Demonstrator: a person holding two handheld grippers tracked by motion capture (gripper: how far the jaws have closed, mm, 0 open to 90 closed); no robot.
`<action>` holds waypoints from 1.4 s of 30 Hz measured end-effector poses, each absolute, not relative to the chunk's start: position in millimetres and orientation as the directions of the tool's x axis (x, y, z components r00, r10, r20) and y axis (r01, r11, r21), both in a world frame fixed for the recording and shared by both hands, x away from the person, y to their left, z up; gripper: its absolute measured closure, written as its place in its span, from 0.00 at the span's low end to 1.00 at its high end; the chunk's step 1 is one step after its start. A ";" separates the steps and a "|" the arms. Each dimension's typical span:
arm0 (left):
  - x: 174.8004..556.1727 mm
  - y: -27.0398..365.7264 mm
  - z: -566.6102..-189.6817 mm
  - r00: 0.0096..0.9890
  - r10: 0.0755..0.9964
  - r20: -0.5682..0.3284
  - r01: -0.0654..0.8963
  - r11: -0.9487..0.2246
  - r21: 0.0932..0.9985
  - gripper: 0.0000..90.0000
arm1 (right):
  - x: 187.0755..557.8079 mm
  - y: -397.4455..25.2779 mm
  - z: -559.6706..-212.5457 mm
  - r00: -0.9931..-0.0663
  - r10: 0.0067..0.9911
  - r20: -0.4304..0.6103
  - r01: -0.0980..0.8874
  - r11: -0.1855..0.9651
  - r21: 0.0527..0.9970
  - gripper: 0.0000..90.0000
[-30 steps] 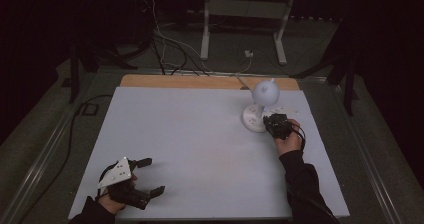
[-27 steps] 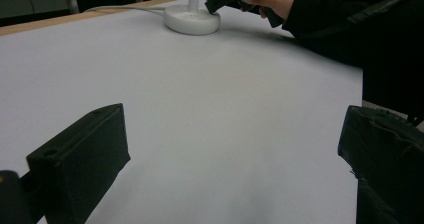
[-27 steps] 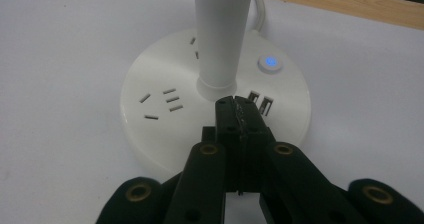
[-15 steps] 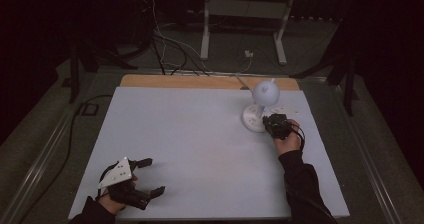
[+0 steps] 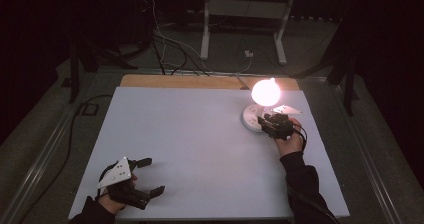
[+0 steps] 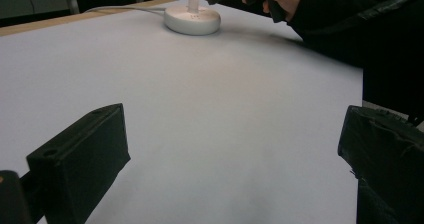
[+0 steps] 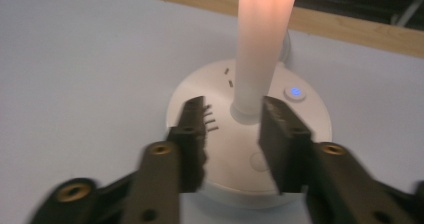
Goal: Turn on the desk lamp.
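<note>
Dark room all round, cables and a metal stand up at the top of the high view, and your white table [image 5: 200,134] bright in the middle. And there it is: the lamp [image 5: 264,96] at the right of the high view is lit now, its globe head glowing warm where half a second ago it sat dull and grey. In the right gripper view the stem glows pink-orange and a small blue light [image 7: 294,92] shows on the round white base [image 7: 250,134].

Your right gripper [image 7: 231,134] hangs over that base, fingers apart and clamped on nothing, one either side of the stem's foot. If switching on was the aim, that looks done; I judge you are free to lift away.

Your left gripper [image 5: 135,184] rests at the lower left of the high view, fingers wide apart and empty, close to the table's near edge.

Room to move: the whole centre of the table is bare, wide open between your hands. Mind the lamp's cord running off the far edge, the wooden strip [image 5: 200,81] along the top, and the right edge of the table near your right sleeve. Pull back towards the lower middle and you clear the stem.
</note>
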State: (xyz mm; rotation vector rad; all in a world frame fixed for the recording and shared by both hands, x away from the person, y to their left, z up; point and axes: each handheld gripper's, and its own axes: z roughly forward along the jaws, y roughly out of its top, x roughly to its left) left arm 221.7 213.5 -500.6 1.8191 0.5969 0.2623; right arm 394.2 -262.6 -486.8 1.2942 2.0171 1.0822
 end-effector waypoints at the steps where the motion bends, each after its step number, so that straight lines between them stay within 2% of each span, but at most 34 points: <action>1: 221.7 213.4 -500.6 0.846 0.521 -0.116 0.267 -0.225 0.937 0.00 | 393.4 -263.5 -485.3 -0.428 0.904 0.014 0.503 0.225 0.834 0.59; 6: 221.7 213.4 -500.5 0.846 0.521 -0.115 0.266 -0.224 0.938 0.00 | 389.1 -266.0 -478.5 -0.446 0.894 0.033 0.497 0.218 0.840 0.45; 12: 221.5 213.9 -500.0 0.846 0.520 -0.115 0.265 -0.224 0.938 0.00 | 387.5 -268.5 -469.6 -0.450 0.887 0.102 0.547 0.183 0.817 0.21; 19: 221.7 214.0 -500.0 0.846 0.520 -0.116 0.265 -0.223 0.938 0.00 | 377.4 -271.8 -458.6 -0.533 0.837 0.124 0.530 0.217 0.820 0.02; 28: 221.6 214.6 -499.9 0.844 0.522 -0.120 0.267 -0.215 0.939 0.00 | 358.5 -276.0 -451.7 -0.570 0.820 0.060 0.415 0.224 0.882 0.00; 42: 221.6 214.4 -500.0 0.845 0.521 -0.121 0.268 -0.216 0.939 0.00 | 323.2 -281.8 -460.2 -0.604 0.792 0.094 0.448 0.239 0.862 0.00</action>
